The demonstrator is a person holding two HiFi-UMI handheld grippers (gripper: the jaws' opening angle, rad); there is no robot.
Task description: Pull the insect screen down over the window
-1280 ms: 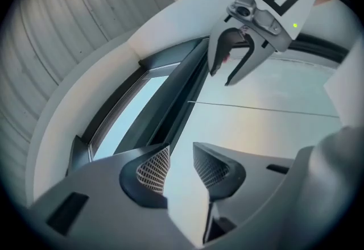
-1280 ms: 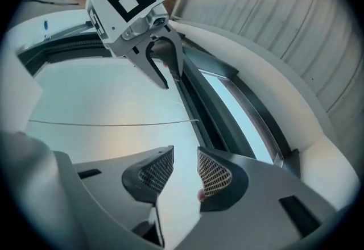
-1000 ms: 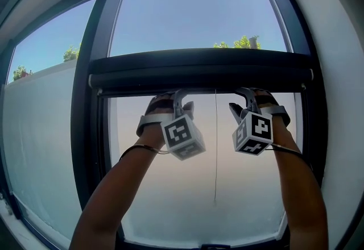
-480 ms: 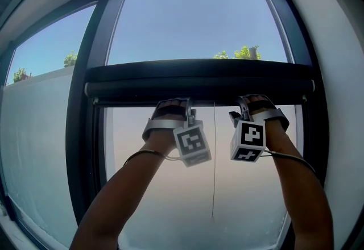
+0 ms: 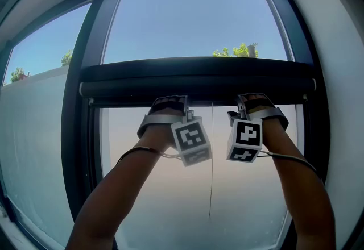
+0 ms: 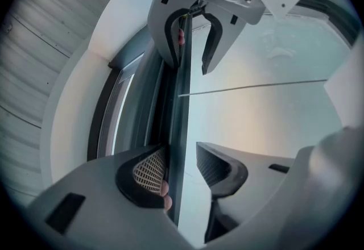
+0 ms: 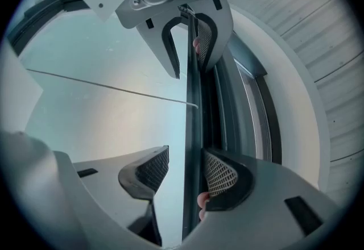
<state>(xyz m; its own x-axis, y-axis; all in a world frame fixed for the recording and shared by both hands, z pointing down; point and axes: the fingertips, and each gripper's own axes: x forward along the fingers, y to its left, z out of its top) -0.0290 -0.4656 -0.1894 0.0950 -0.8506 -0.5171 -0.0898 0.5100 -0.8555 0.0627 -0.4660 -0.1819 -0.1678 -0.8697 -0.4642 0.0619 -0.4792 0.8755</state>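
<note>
The right claw (image 7: 187, 165) is spreading wider astride the screen bar (image 5: 199, 81). The left claw (image 6: 183, 157) is straddling it loosely too, and both are sitting slightly higher and more rolled than earlier.

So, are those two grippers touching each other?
Apart. Head view shows a gap, with the cord hanging in it, between left gripper and right gripper.

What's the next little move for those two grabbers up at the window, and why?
Probably close both on the screen's pull bar. The left gripper and right gripper each straddle it with one pad standing off the bar, and the right gripper's jaws have just been opening. With nothing clamped, a downward pull would likely just slip off.
</note>
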